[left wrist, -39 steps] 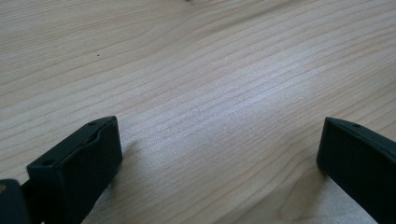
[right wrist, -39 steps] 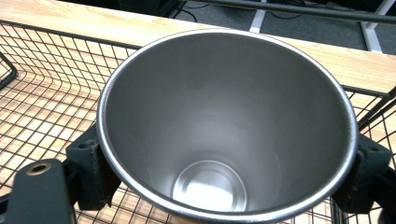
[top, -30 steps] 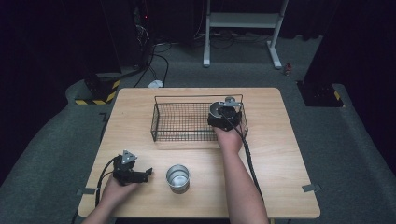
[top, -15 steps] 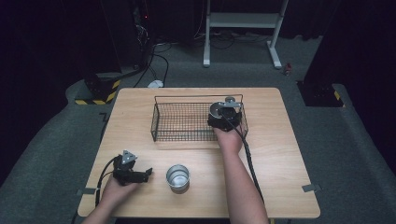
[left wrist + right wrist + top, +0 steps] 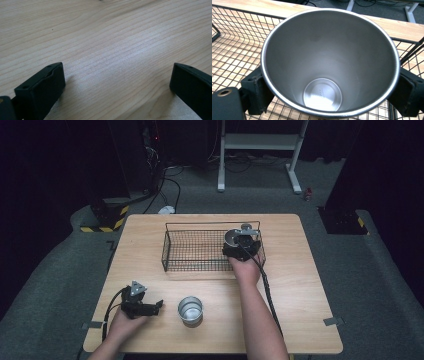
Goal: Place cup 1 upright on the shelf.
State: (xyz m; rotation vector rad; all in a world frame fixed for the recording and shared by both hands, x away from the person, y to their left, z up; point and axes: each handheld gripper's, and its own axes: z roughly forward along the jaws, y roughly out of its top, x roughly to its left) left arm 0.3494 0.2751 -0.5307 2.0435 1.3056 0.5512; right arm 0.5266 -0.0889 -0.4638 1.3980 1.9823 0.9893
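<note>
The right gripper (image 5: 242, 241) is clamped on a steel cup (image 5: 329, 62), one jaw on each side of its wall just under the rim, and holds it at the right end of the wire basket (image 5: 200, 251). In the right gripper view the cup stands mouth up and empty, with basket mesh showing below and behind it. Whether its base already touches the basket floor is hard to tell from these angles — it looks slightly raised.

A second steel cup (image 5: 190, 309) stands on the tabletop (image 5: 300, 285) near the front edge. Just to its left the left gripper (image 5: 150, 308) rests low with its jaws spread wide, nothing between them but bare wood.

The step in hand looks like setting the held cup down inside the basket. To do it well, keep the cup upright, lower it straight until the base sits flat on the mesh, clear of the right-hand wall — then open the jaws and lift away without snagging the rim.
</note>
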